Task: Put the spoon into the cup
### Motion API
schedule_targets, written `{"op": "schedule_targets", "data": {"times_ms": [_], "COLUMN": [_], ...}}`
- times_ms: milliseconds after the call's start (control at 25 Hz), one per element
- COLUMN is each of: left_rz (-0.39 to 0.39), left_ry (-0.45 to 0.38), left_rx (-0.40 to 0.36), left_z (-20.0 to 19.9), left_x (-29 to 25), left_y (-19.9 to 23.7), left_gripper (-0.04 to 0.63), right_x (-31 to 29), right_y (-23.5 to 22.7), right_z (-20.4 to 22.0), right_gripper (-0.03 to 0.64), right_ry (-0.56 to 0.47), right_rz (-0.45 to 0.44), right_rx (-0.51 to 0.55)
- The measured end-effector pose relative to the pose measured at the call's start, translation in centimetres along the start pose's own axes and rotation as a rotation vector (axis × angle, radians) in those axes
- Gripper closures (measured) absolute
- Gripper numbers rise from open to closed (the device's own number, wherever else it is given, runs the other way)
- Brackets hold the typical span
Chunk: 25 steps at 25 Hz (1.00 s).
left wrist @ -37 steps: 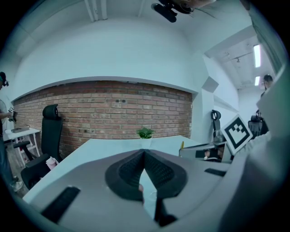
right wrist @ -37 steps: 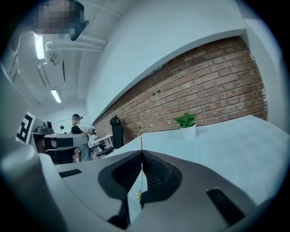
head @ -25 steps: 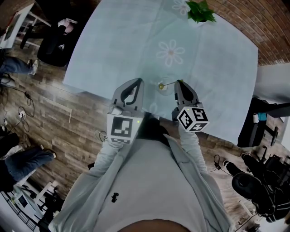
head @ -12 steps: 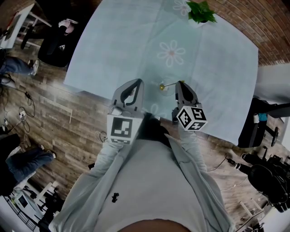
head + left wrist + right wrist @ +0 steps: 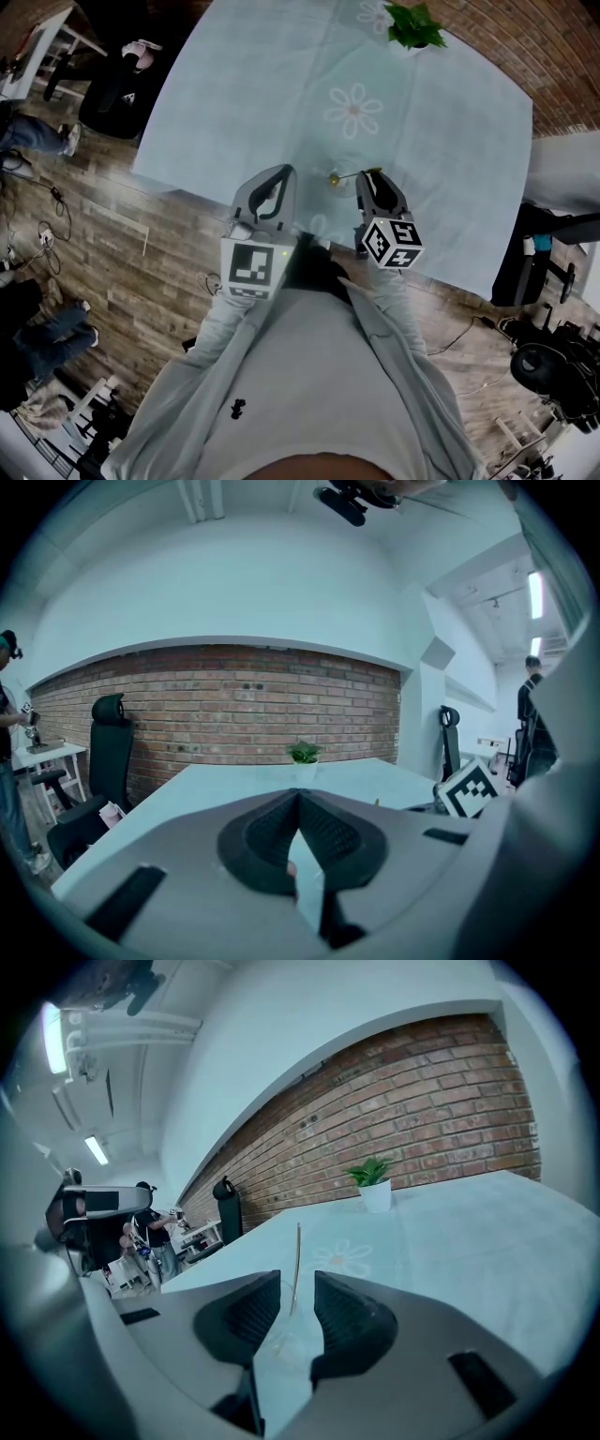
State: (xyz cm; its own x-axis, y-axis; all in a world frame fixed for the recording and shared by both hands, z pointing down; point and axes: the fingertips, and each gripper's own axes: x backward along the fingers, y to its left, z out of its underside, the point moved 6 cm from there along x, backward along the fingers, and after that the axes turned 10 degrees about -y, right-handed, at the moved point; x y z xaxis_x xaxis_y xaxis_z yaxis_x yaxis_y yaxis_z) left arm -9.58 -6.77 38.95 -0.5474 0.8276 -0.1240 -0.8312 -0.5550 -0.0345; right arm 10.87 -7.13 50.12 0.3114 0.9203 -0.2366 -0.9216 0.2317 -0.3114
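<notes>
Head view, worktop (image 5: pixel 262 84): pale cloth with flower print.
Head view, cup (image 5: pixel 336 184): clear, lower centre, between the two tongs' tips.
Head view, spoon (image 5: pixel 349 174): bowl end at the cup, handle slanting right to the right tongs (image 5: pixel 368 174).
Head view, left tongs (image 5: pixel 284 170): left of the cup, near it, apart from it.
Left gripper view, left tongs (image 5: pixel 298 799): tips pressed together, nothing between.
Right gripper view, right tongs (image 5: pixel 297 1290): spread, just been opening; pads clear of the handle.
Right gripper view, spoon (image 5: pixel 297 1258): handle near upright in the gap, straight ahead, apparently standing in the faint cup (image 5: pixel 279 1330).
Nearer hand: right.
Judgement: spoon released; a straight pull-back would keep the pads off the handle.
</notes>
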Motion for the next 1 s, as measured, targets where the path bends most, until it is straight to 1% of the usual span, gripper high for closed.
{"op": "schedule_targets", "data": {"times_ms": [240, 480, 680, 840, 1000], "left_rz": [-0.002, 0.003, -0.003, 0.016, 0.025], "left_ry": [-0.004, -0.007, -0.009, -0.020, -0.033], "left_rx": [-0.002, -0.001, 0.018, -0.005, -0.012], "left_z": [0.0, -0.1, -0.4, -0.5, -0.9], "left_x": [0.3, 0.4, 0.6, 0.6, 0.6], "left_y": [-0.2, -0.5, -0.7, -1.0, -1.1], "left_gripper": [0.577, 0.577, 0.577, 0.577, 0.577], "right_x": [0.4, 0.8, 1.1, 1.7, 2.3], "right_y": [-0.2, 0.1, 0.4, 0.3, 0.5], "right_z": [0.2, 0.2, -0.1, -0.7, -1.5], "right_gripper": [0.474, 0.431, 0.426, 0.426, 0.426], "right_ry": [0.004, 0.008, 0.002, -0.019, -0.044], "right_rz": [0.009, -0.014, -0.023, -0.020, -0.023], "right_rx": [0.010, 0.010, 0.013, 0.014, 0.033]}}
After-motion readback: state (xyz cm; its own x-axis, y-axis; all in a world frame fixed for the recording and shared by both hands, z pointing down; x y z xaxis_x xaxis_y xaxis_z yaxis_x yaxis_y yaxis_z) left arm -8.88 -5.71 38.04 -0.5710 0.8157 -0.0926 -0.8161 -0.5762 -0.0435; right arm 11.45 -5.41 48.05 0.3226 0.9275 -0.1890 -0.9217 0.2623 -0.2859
